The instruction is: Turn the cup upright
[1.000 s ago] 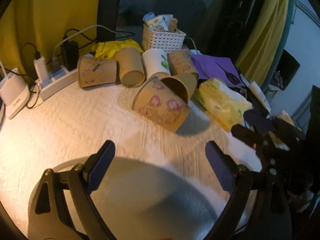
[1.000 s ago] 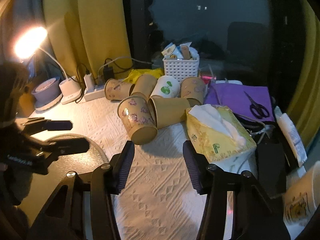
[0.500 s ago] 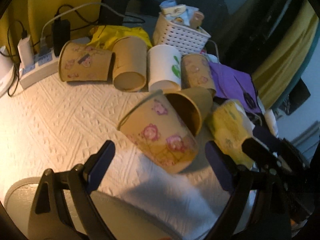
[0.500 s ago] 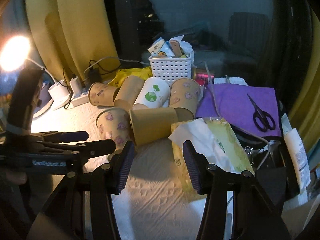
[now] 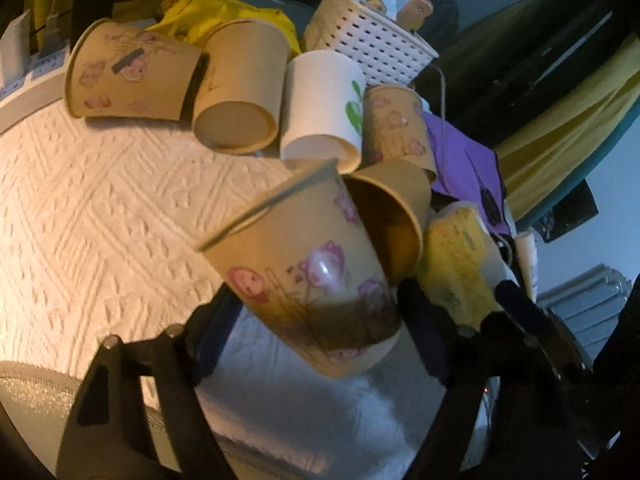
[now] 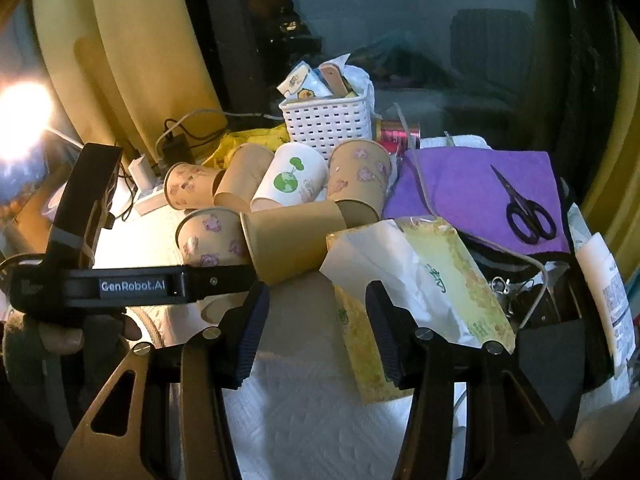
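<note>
A tan paper cup with pink flower prints (image 5: 316, 276) lies tilted on the white textured cloth (image 5: 100, 216), its mouth up-left and its base toward the camera. My left gripper (image 5: 320, 312) is open with one finger on each side of this cup, close to its walls. The same cup (image 6: 212, 240) shows in the right wrist view, with the left gripper (image 6: 224, 280) reaching across in front of it. My right gripper (image 6: 316, 328) is open and empty, held above the cloth in front of a tissue pack (image 6: 420, 292).
Several more paper cups lie on their sides behind: a plain tan one (image 5: 396, 216) against the flower cup, a white one (image 5: 320, 108), others (image 5: 132, 76). A white basket (image 5: 368, 44), power strip (image 5: 36, 76), purple cloth (image 6: 472, 188) with scissors (image 6: 524, 212) crowd the back and right.
My left gripper has moved forward until its open fingers straddle the flower cup. My right gripper has moved forward and right toward the tissue pack.
</note>
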The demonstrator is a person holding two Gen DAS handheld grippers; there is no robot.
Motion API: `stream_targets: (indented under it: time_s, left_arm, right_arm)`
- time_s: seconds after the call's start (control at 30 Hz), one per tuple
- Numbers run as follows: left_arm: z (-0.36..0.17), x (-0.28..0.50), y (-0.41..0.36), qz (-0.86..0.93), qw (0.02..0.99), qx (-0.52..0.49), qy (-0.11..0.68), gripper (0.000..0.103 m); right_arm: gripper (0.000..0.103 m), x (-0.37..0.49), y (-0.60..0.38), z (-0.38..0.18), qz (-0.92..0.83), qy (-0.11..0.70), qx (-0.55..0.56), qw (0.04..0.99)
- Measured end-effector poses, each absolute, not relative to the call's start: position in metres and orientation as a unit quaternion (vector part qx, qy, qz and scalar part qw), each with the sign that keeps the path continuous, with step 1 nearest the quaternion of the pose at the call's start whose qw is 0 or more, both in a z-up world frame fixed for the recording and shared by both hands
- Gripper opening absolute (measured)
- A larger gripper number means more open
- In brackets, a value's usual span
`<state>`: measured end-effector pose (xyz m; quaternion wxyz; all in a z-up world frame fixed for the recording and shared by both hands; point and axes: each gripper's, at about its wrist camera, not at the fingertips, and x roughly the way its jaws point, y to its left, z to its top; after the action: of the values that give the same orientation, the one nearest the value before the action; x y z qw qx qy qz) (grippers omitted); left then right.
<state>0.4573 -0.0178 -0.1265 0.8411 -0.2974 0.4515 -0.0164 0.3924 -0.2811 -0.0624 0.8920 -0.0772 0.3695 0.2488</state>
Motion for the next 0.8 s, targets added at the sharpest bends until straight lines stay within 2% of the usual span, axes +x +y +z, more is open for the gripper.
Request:
stream_targets:
  time_s: [0.13,0.8]
  left_arm:
    - [-0.124,0.450,-0.015,-0.023,0.844,-0.294,0.448,0.068]
    - [-0.073,0.322,-0.009,-0.037,0.897,-0.193,0.395,0.066]
  right_arm:
    - [0.053,0.387,-0.276,-0.061,0.250,0.370,-0.080,0.891]
    - [0.053,0.301,-0.227,-0.031,0.267,0.349,-0.097,0.893]
